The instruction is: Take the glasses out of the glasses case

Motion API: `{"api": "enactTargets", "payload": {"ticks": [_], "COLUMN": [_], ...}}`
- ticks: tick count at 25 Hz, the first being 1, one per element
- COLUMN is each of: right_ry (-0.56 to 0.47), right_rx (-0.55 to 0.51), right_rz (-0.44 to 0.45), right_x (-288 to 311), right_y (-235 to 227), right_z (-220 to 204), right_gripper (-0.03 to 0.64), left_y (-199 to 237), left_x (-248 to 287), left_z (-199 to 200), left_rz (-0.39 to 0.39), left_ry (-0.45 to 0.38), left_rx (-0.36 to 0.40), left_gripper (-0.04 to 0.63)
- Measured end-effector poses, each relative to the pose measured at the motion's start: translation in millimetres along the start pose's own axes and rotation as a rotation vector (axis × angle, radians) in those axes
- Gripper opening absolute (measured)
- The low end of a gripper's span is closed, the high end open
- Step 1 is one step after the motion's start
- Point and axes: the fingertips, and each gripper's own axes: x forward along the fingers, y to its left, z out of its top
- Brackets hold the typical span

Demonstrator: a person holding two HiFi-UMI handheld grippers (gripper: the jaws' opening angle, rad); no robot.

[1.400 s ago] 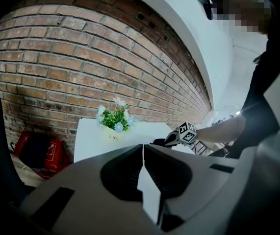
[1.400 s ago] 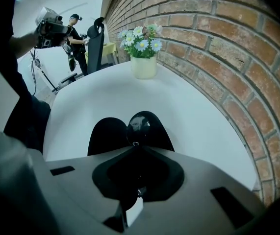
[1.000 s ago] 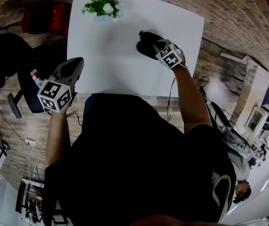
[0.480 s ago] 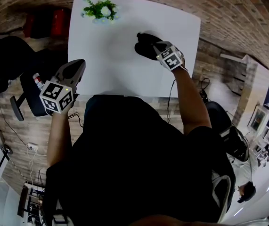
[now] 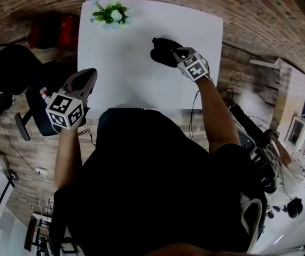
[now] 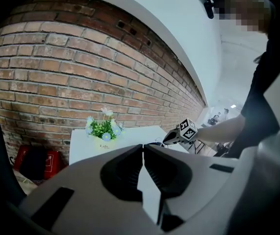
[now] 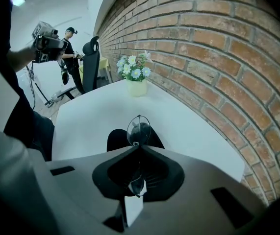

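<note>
Currently the right gripper's jaws are clamping the glasses, one lens sticking up past the tips, over the black case lying on the white table. The left gripper's jaws are pressing together, empty, by the table's left edge.

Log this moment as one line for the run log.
left gripper: shut, empty | right gripper: shut on glasses | glasses case: on table, right by glasses
</note>
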Motion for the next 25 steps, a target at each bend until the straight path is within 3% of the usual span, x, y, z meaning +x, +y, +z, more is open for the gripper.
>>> {"api": "enactTargets", "payload": {"ticks": [25], "right_ry": [-0.168], "right_rx": [0.101], "right_rz": [-0.061], "right_x": [-81], "right_y": [14], "right_z": [0], "right_gripper": [0.025], "left_y": [-62], "left_x": [-26], "left_z": [21], "left_rz": [-0.039], "left_ry": [-0.037], "left_rx": [0.119], "left_gripper": [0.012]}}
